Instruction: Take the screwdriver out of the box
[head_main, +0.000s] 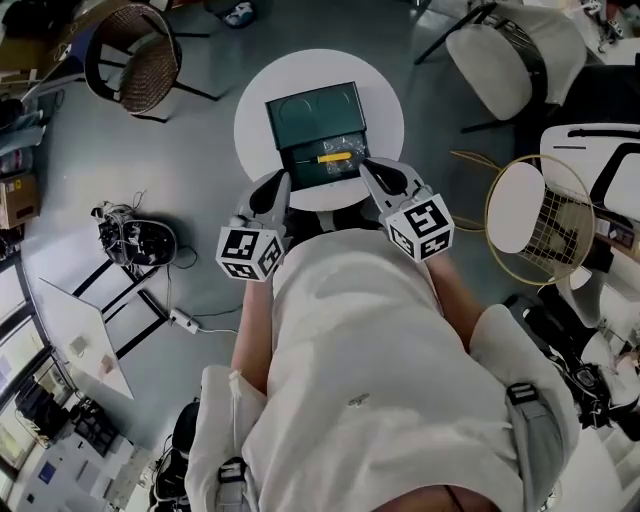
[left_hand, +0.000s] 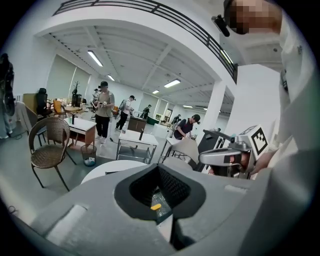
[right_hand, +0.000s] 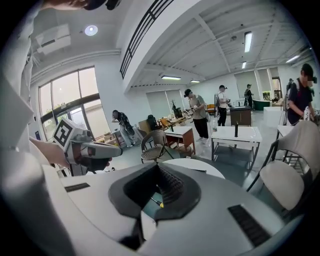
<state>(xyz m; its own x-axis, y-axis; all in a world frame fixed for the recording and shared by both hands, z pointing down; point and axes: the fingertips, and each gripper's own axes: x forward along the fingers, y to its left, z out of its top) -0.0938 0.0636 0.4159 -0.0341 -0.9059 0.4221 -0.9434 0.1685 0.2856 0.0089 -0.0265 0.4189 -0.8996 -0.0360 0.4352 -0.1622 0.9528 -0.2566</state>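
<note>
Wicker chair (head_main: 130, 50): stands apart from the tabletop's left edge, with open floor between.
Your left gripper (head_main: 276, 184): closed, empty, at the round tabletop's (head_main: 255, 110) near rim.
Box (head_main: 318, 115): open, centred on the tabletop, with the screwdriver (head_main: 335, 157) lying inside.
Your right gripper (head_main: 368, 168): closed, empty, over the box's near right corner.
</note>
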